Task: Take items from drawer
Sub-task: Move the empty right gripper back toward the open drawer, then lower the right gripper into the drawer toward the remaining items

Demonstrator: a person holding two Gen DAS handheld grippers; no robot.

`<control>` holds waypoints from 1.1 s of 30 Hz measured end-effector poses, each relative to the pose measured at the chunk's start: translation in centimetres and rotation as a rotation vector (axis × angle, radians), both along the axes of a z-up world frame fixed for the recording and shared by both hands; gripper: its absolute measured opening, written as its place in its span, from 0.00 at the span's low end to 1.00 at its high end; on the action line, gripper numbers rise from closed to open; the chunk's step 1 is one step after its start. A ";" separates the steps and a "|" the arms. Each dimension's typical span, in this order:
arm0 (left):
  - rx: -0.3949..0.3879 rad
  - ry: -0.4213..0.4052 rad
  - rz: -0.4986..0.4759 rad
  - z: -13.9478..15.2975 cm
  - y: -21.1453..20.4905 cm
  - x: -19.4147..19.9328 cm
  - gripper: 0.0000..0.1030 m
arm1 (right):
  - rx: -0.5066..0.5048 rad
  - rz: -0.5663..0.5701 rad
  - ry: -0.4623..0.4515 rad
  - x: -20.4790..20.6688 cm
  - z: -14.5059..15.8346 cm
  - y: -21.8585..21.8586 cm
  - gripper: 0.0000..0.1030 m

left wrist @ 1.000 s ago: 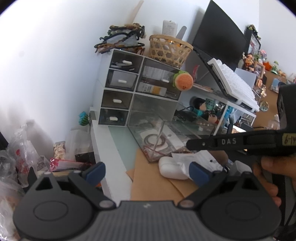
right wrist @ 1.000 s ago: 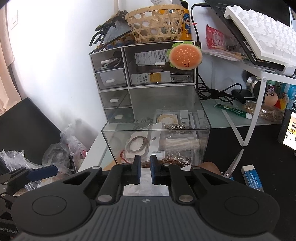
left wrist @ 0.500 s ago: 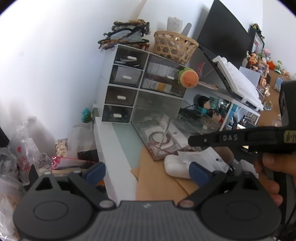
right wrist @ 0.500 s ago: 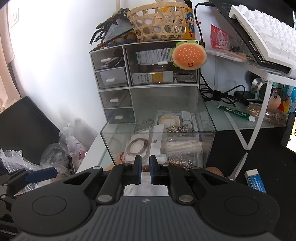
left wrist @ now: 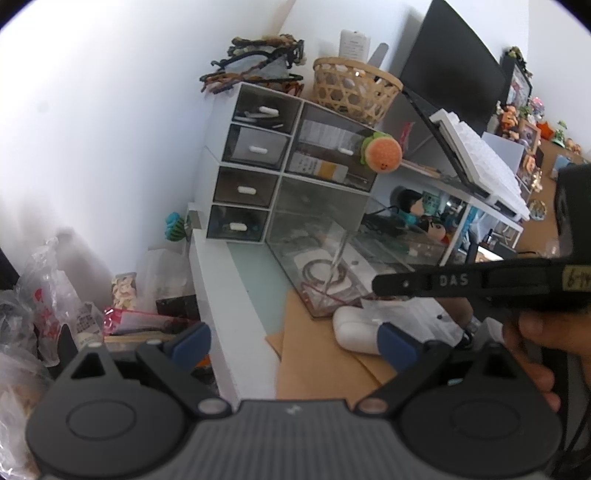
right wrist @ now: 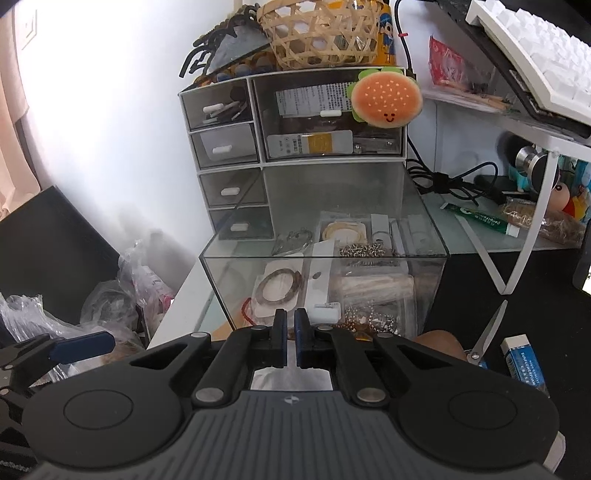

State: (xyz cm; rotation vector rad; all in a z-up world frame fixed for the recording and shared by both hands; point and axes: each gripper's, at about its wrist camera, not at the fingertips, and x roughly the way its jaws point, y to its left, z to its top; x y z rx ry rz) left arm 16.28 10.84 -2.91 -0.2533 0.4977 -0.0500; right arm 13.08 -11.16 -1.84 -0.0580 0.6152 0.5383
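A clear plastic drawer [right wrist: 325, 273] stands pulled far out of a white drawer organiser [right wrist: 291, 122] on the desk. It holds a bracelet on a card [right wrist: 279, 291], chains, small packets and a white handle [right wrist: 324, 313] on its front wall. My right gripper [right wrist: 290, 338] is shut just before the drawer's front wall, low at the handle's left; nothing shows between its pads. In the left wrist view the drawer [left wrist: 332, 266] lies ahead and my left gripper [left wrist: 291, 341] is open and empty, well short of it. The right gripper's arm [left wrist: 461, 284] crosses that view.
A woven basket [right wrist: 321, 33] and hair clips sit on the organiser, a burger plush [right wrist: 386, 98] hangs on its front. A keyboard [right wrist: 535, 48] rests on a white stand at right. Scissors [right wrist: 487, 332] and an eraser [right wrist: 522, 362] lie on the dark desk. Plastic bags [left wrist: 33, 295] crowd the left.
Both grippers have drawn back a little from the organiser, which looks smaller and farther in the left wrist view. The right gripper stays shut, the left stays open.
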 end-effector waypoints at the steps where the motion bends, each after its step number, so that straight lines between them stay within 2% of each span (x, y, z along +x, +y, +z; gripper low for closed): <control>1: 0.000 0.001 -0.001 0.0 0.0 0.1 0.96 | -0.004 0.001 -0.011 -0.2 0.1 0.0 0.05; 6: 0.003 0.001 -0.010 0.0 -0.4 0.2 0.96 | -0.026 0.002 -0.050 -1.0 0.4 -0.1 0.07; 9: 0.003 0.000 -0.011 0.0 -0.4 0.2 0.96 | -0.073 -0.014 -0.091 -1.6 0.1 0.0 0.08; 18: 0.004 -0.001 -0.008 0.0 -0.3 0.1 0.96 | -0.067 -0.032 -0.089 -1.4 0.2 -0.3 0.10; 21: 0.004 -0.002 -0.011 0.0 -0.3 0.0 0.96 | -0.073 -0.029 -0.092 -1.4 0.3 -0.1 0.16; 24: 0.004 -0.002 -0.014 0.0 -0.2 -0.1 0.96 | -0.074 -0.048 -0.100 -1.5 0.4 -0.2 0.33; 25: 0.003 -0.002 -0.013 0.0 -0.2 -0.2 0.96 | -0.071 -0.055 -0.103 -1.5 0.5 -0.3 0.34; 30: 0.000 -0.003 -0.011 0.2 -0.1 -0.3 0.96 | -0.073 -0.055 -0.080 -0.9 -0.1 -0.2 0.33; 33: 0.000 -0.003 -0.007 0.0 -0.3 0.0 0.96 | -0.067 -0.064 -0.083 -0.6 -0.3 -0.1 0.24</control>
